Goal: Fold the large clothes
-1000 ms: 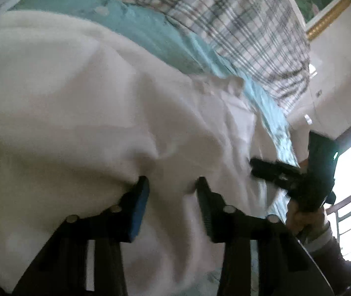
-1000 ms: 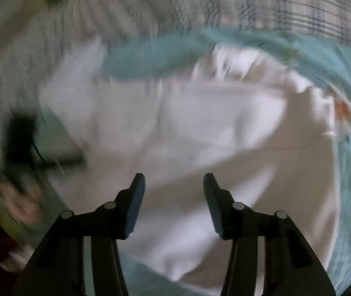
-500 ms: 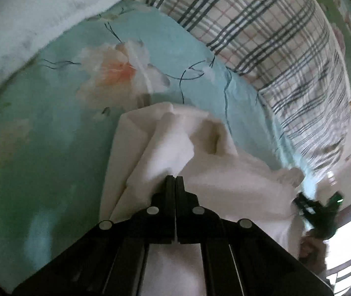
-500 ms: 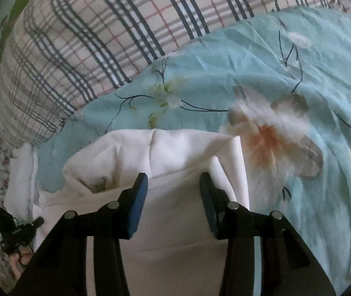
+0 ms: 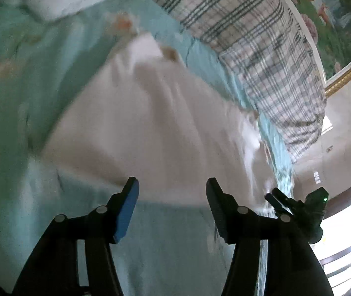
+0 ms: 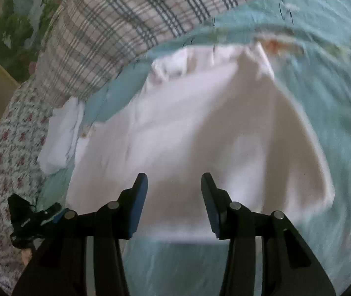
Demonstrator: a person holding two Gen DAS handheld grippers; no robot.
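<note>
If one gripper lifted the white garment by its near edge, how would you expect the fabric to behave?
The white garment would probably drape and sag rather than hold its shape: it lies soft and creased on the teal bedsheet. Its bunched far end suggests folds would shift easily. It looks thin, so likely light. Both the left gripper and right gripper are open.

Letting go, pulling back

Left gripper (image 5: 172,185), clamped shut on the white garment (image 5: 150,128) half a second ago, now standing with jaws wide and backing off; right gripper (image 6: 174,181) retreating too, leaving the cloth lying flatter on the bed (image 5: 14,98).
</note>
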